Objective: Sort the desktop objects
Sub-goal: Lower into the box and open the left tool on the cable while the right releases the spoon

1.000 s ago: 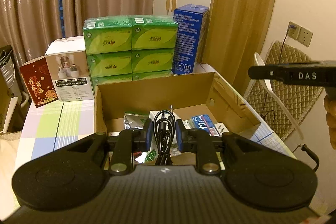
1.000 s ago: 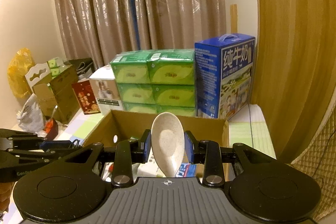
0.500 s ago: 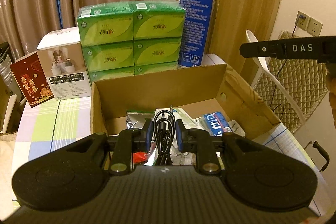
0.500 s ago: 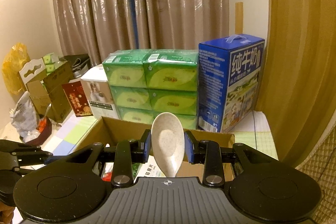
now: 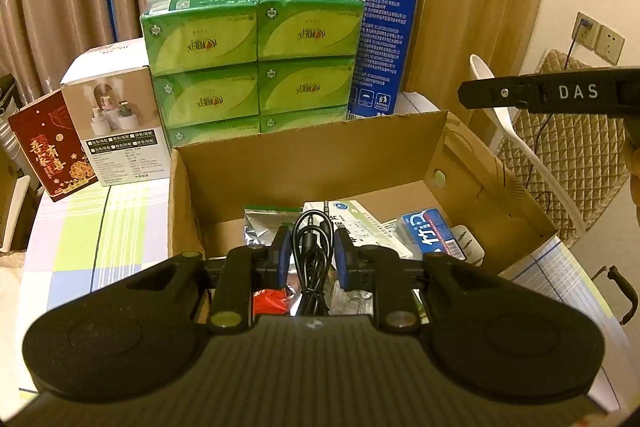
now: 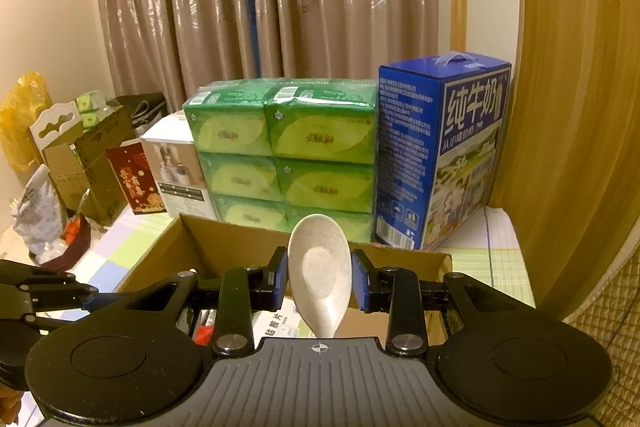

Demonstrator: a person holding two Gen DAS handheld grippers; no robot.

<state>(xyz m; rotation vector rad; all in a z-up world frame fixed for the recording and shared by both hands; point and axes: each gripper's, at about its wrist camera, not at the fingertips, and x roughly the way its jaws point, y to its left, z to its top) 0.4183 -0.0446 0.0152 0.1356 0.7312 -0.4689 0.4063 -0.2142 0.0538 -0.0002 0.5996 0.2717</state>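
left gripper clamping black cable, lower centre | right gripper clamping white spoon | both above cardboard box

right gripper: DAS | blue carton: 纯牛奶

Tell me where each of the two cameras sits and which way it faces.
Left wrist: on the left gripper, looking forward into the cardboard box; its jaws hold a black cable; the right gripper shows at right.
Right wrist: on the right gripper, over the box's right end, facing the curtains; its jaws hold a white spoon.
Shared: box, green tissue packs, blue milk carton.
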